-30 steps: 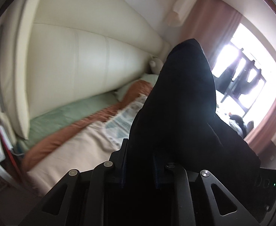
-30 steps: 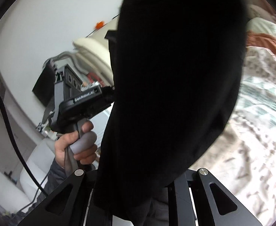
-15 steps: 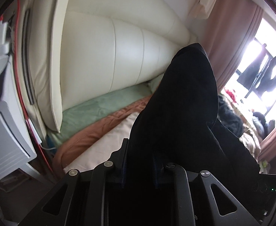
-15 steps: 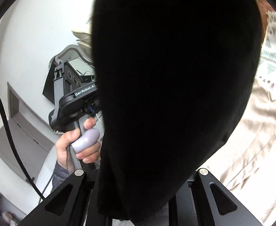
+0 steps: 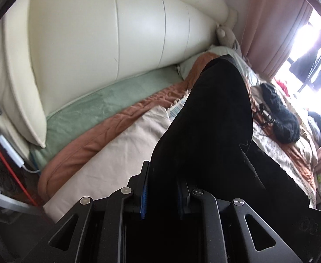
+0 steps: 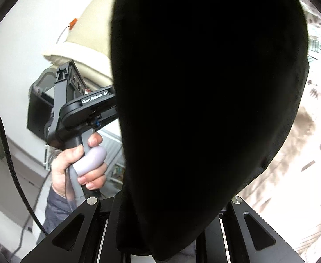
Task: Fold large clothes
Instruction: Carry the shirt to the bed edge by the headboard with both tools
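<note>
A large black garment (image 5: 213,127) hangs between both grippers above the bed. My left gripper (image 5: 162,188) is shut on one part of it, and the cloth drapes forward over the fingers. In the right wrist view the same black garment (image 6: 204,109) fills most of the frame and hides the right fingers; my right gripper (image 6: 171,230) is shut on it. The left gripper's body (image 6: 88,107), held by a hand, shows at the left of that view.
A bed with a beige sheet (image 5: 107,157), rust blanket (image 5: 107,129) and green pillow strip (image 5: 99,105) lies below, against a cream padded headboard (image 5: 107,35). A dark knitted item (image 5: 278,118) lies further along the bed. Pink curtains (image 5: 270,26) and a window are at the right.
The left wrist view has swung back to the right and tilted down, showing more of the bed. In the right wrist view the garment stays spread, and the left gripper holds its place beside it.
</note>
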`<action>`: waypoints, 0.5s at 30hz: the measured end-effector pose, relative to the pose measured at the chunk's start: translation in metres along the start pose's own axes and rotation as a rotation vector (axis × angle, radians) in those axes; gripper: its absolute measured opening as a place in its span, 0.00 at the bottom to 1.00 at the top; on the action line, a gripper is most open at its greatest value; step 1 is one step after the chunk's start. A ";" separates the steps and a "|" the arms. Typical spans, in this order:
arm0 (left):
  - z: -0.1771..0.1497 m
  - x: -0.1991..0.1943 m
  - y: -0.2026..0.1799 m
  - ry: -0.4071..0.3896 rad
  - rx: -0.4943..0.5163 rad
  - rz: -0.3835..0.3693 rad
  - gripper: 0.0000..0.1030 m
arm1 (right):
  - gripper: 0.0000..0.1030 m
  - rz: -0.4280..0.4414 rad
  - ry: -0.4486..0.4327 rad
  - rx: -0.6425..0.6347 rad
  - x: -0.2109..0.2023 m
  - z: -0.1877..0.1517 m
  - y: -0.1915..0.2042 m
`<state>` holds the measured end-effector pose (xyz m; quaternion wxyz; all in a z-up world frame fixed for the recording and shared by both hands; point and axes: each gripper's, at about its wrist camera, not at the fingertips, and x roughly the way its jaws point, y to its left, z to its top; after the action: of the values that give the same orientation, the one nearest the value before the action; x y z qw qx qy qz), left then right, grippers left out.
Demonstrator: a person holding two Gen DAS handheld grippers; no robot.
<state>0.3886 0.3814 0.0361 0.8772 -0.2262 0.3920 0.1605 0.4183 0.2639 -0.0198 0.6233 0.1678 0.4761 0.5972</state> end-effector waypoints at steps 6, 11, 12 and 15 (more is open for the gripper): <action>0.003 0.023 -0.009 0.006 0.042 0.141 0.31 | 0.15 -0.057 -0.015 0.047 0.001 -0.002 -0.029; -0.010 0.003 0.024 0.012 -0.035 0.144 0.55 | 0.15 -0.192 0.036 0.132 0.018 -0.026 -0.072; -0.019 -0.004 0.032 0.010 -0.044 0.146 0.55 | 0.15 -0.214 0.054 0.155 0.020 -0.027 -0.084; -0.056 -0.023 0.059 0.020 -0.090 0.134 0.56 | 0.15 -0.165 0.054 0.197 0.020 -0.044 -0.100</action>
<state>0.3123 0.3995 0.0047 0.8495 -0.2404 0.4073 0.2338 0.4388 0.2427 -0.1271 0.6379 0.1724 0.5610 0.4986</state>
